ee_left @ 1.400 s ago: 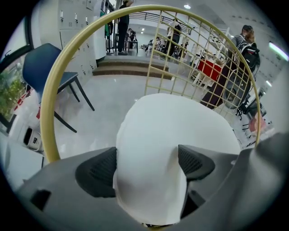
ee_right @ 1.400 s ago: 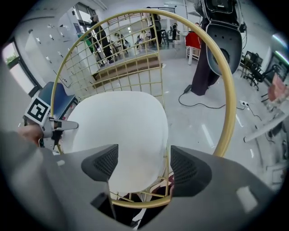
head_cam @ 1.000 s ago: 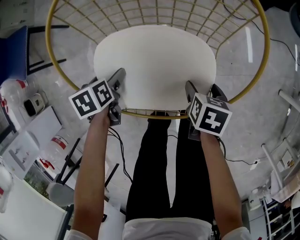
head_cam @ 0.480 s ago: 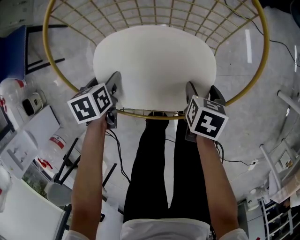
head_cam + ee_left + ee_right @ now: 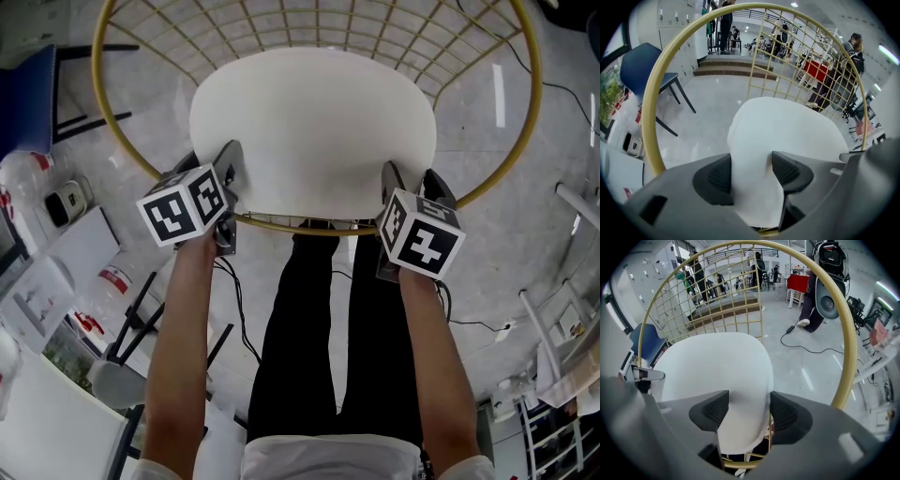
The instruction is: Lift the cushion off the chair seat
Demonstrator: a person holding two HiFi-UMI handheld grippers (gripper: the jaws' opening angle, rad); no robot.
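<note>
Now the left gripper (image 5: 750, 176) and the right gripper (image 5: 749, 413) have just been closing. Each one pinches the edge of the white cushion (image 5: 314, 122) between its jaws. The rest of the cushion lies ahead of them on the gold wire chair (image 5: 281, 226). Squeeze tight, then lift both sides together, straight up.

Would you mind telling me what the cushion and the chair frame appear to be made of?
Cushion: likely soft foam under matte white fabric; its edge bends and dimples, with no shine. Chair frame: probably metal rod and wire, painted gold-yellow; a thin, rigid grid with a slight sheen.
</note>
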